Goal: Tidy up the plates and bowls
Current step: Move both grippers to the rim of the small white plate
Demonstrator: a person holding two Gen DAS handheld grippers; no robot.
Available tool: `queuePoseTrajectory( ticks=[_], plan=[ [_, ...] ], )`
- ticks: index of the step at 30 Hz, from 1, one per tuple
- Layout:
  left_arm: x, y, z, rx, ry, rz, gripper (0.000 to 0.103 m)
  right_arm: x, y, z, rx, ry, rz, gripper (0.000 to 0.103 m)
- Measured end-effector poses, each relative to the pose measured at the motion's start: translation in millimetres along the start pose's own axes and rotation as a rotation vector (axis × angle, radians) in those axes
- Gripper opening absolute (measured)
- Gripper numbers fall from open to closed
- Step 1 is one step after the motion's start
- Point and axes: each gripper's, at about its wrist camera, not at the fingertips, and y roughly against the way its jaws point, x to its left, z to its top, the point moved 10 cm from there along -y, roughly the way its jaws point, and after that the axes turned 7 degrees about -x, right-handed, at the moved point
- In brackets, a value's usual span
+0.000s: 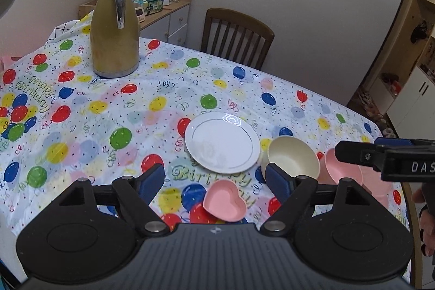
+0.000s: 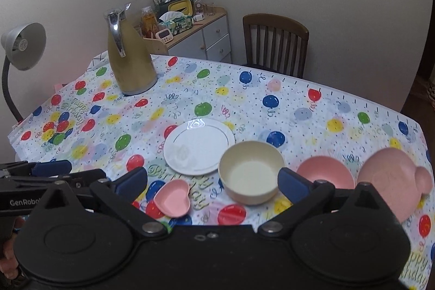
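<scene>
A white plate [image 1: 222,142] [image 2: 199,145] lies mid-table. A cream bowl [image 1: 293,156] [image 2: 251,171] stands right of it. A pink heart-shaped dish [image 1: 225,200] [image 2: 172,198] lies at the near edge. A pink bowl [image 1: 343,167] [image 2: 325,172] and a pink plate [image 2: 391,178] lie further right. My left gripper [image 1: 216,181] is open and empty above the heart dish. My right gripper [image 2: 212,182] is open and empty, hovering above the table near the cream bowl and the heart dish; it also shows in the left wrist view [image 1: 386,156].
A gold thermos jug [image 1: 115,26] [image 2: 130,56] stands at the table's far left on the balloon tablecloth [image 1: 108,105]. A wooden chair [image 1: 236,37] [image 2: 274,41] is behind the table. A cluttered cabinet [image 2: 201,37] and a desk lamp [image 2: 21,48] stand beyond.
</scene>
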Motion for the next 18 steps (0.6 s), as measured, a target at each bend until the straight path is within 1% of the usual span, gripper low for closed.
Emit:
queuePoseTrajectory(
  ticks=[3, 8, 18],
  plan=[
    [4, -16, 7, 0.014, 0.012, 0.016, 0.081, -5, -20, 12, 0.021, 0.001, 0.007, 0.102],
    [13, -50, 15, 0.06, 0.045, 0.038, 0.081, -14, -58, 24, 0.065, 0.037, -0.004, 0.102],
    [28, -115, 5, 0.172, 0.14, 0.058, 0.081, -29, -141, 27, 0.214, 0.04, 0.001, 0.102]
  ],
)
